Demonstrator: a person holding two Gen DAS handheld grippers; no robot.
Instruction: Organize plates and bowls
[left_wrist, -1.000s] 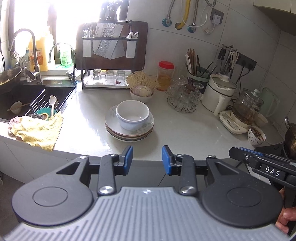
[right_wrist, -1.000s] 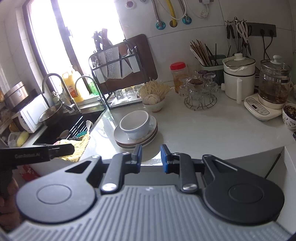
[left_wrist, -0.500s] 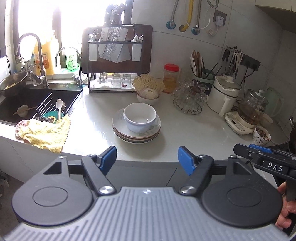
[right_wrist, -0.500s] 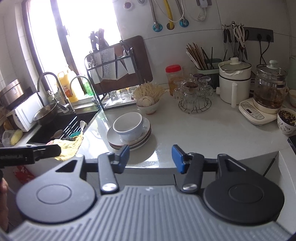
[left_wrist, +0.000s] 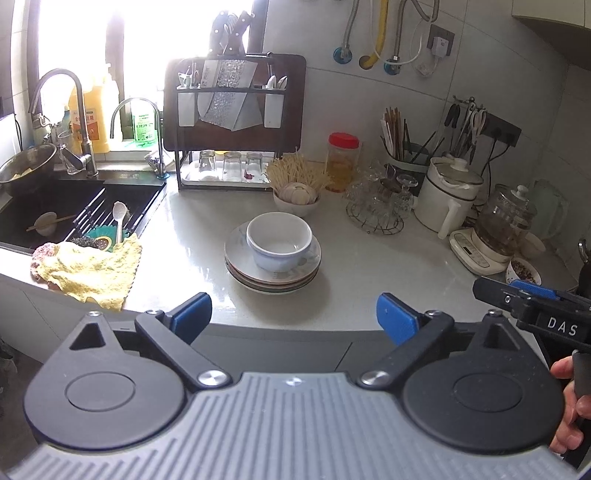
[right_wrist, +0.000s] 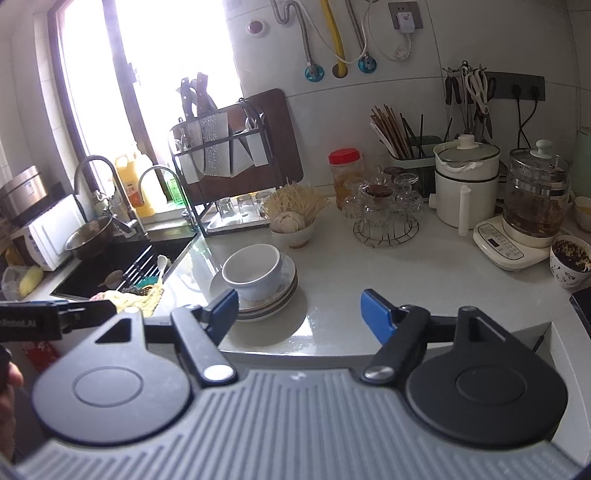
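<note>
Left gripper (left_wrist: 293, 317): jaws opening, nearly full spread, nothing between them. Right gripper (right_wrist: 299, 310): jaws opening too, narrower gap, also empty. Both hang off the counter edge, short of any dish.

Straight ahead of the left tongs, slightly ahead-left of the right ones: white bowl (left_wrist: 279, 240) sitting upright in a stack of plates (left_wrist: 272, 271) on the countertop (left_wrist: 388, 266). Just beyond the stack, a small bowl of garlic and dried noodles (left_wrist: 297, 192); beyond-right, a wire rack of glasses (left_wrist: 376, 206). Left of the left tongs, a yellow cloth (left_wrist: 92, 271) by the sink (left_wrist: 66, 206).

Risks, my read:
- Glazed bowl, smooth pads, so a rim pinch could slip or tilt it.
- Lifting the bowl off-centre may drag the top plate.
- Both tongs converging on one stack could clash.
- Overshoot would knock the garlic bowl or the glasses.
</note>
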